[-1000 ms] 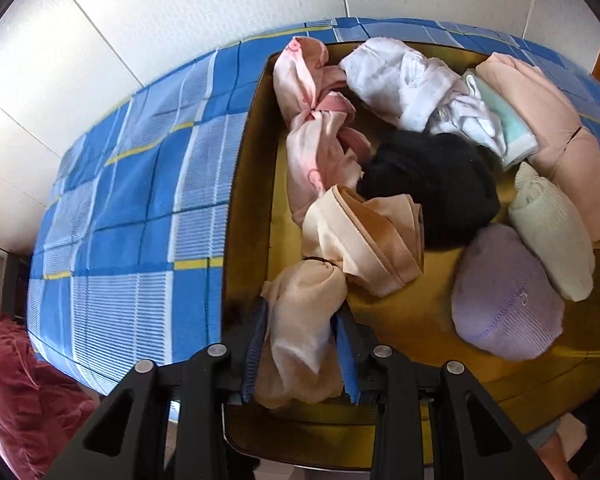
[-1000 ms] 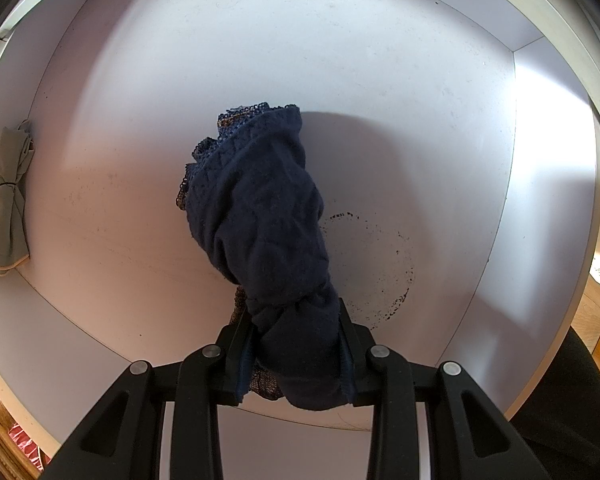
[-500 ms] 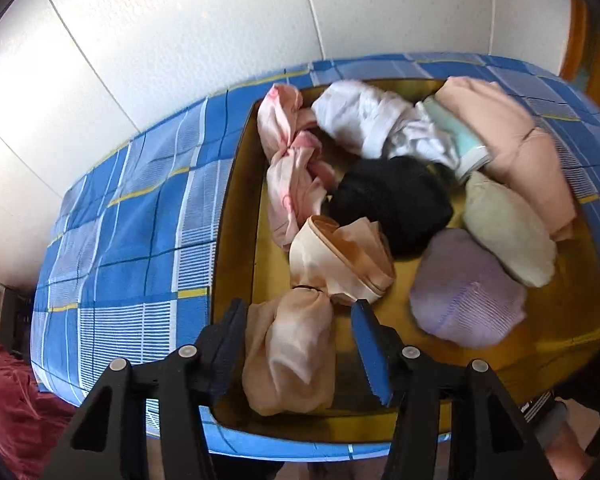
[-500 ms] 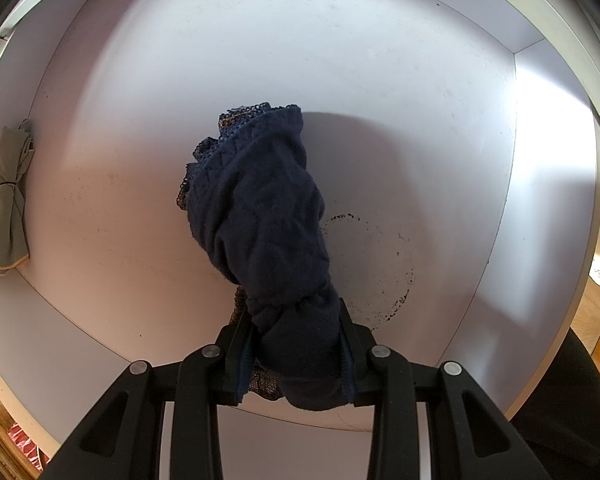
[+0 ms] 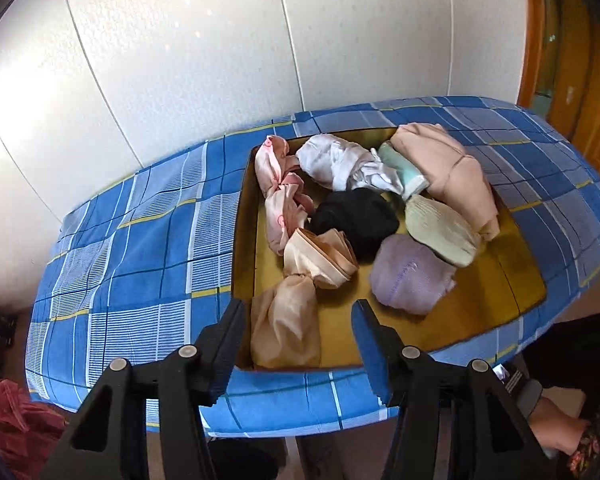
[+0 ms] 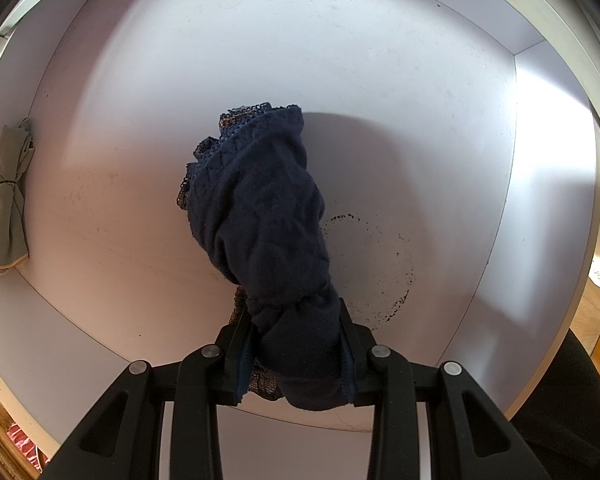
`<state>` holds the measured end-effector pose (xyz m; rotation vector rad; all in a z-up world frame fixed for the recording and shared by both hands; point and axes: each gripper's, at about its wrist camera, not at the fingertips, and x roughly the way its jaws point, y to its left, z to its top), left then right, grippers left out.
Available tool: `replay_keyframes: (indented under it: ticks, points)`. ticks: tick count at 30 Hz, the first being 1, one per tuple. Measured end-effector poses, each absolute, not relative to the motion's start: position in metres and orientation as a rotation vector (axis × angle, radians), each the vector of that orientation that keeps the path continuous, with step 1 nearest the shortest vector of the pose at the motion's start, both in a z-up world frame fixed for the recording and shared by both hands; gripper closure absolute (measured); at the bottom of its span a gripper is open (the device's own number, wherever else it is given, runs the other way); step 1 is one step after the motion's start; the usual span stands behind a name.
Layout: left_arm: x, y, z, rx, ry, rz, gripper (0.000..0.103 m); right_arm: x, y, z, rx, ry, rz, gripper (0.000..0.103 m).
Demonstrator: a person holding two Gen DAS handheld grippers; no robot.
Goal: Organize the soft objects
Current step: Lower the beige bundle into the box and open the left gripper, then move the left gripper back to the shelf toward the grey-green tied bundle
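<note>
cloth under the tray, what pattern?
Blue plaid with white and yellow lines: the cloth under the tray shows best in the left wrist view.

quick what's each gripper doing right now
left gripper: open, its fingers have just been opening, clear of the peach bundle lying in the tray.
right gripper: closed on the navy cloth roll.

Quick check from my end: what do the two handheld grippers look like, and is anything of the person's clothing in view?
Both are matte black frames with angular triangular cut-outs and round silver screws. The left gripper has blue pads on its fingers; the right gripper shows a blue pad edge too. No cables are visible. In the left wrist view, a dark sleeve and a grey wrist cuff show at the lower right.
</note>
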<state>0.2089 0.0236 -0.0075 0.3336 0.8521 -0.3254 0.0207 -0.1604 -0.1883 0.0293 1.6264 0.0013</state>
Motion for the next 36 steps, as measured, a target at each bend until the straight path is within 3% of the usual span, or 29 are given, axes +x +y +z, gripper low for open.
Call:
replay_keyframes:
  ticks: [4, 6, 8, 14, 19, 26, 36]
  points:
    - [0.191, 0.033, -0.010, 0.305, 0.842, -0.343, 0.046, 0.021, -0.161, -0.188, 0.030, 1.623, 0.001, 0.069]
    - [0.178, 0.040, -0.013, 0.263, 0.834, -0.343, 0.033, 0.021, -0.161, -0.188, 0.029, 1.624, 0.001, 0.069]
    - [0.163, 0.043, -0.021, 0.228, 0.832, -0.359, 0.029, 0.021, -0.161, -0.188, 0.030, 1.622, 0.000, 0.069]
    - [0.134, 0.044, -0.057, 0.187, 0.907, -0.404, 0.028, 0.021, -0.161, -0.188, 0.030, 1.616, 0.000, 0.069]
    - [0.121, 0.044, -0.097, 0.206, 1.038, -0.409, 0.021, 0.022, -0.161, -0.189, 0.030, 1.615, 0.000, 0.069]
    - [0.120, 0.030, -0.165, 0.289, 1.248, -0.347, 0.021, 0.021, -0.161, -0.189, 0.028, 1.610, 0.002, 0.069]
    - [0.127, 0.039, -0.229, 0.178, 1.425, -0.223, 0.021, 0.021, -0.161, -0.188, 0.030, 1.597, 0.000, 0.069]
